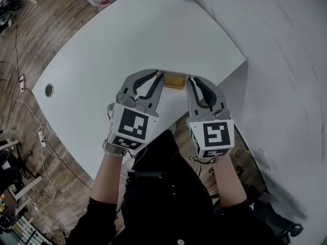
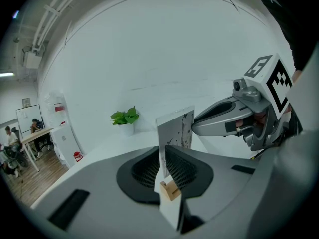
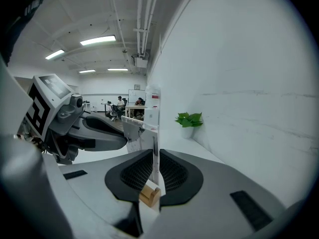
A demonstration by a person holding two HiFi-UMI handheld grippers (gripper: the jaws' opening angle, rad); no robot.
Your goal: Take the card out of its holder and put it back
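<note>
Currently the left gripper [image 2: 163,167] and right gripper [image 3: 154,169] are both closed on the thin white printed paper card [image 2: 175,128], 1 at each end. The card stands in a small light-wood slotted holder [image 2: 170,189]. It looks light and bendy, prob. slippery, so hold it low, nr the slot.

The grey plastic left gripper [image 1: 159,78] and its matching grey right gripper [image 1: 191,81] had curved, hollow fingers faced with black ribbed pads [image 2: 142,172]. Each carried a white cube printed with black square markers [image 1: 132,127]. The person wore black long sleeves [image 1: 96,214].
</note>
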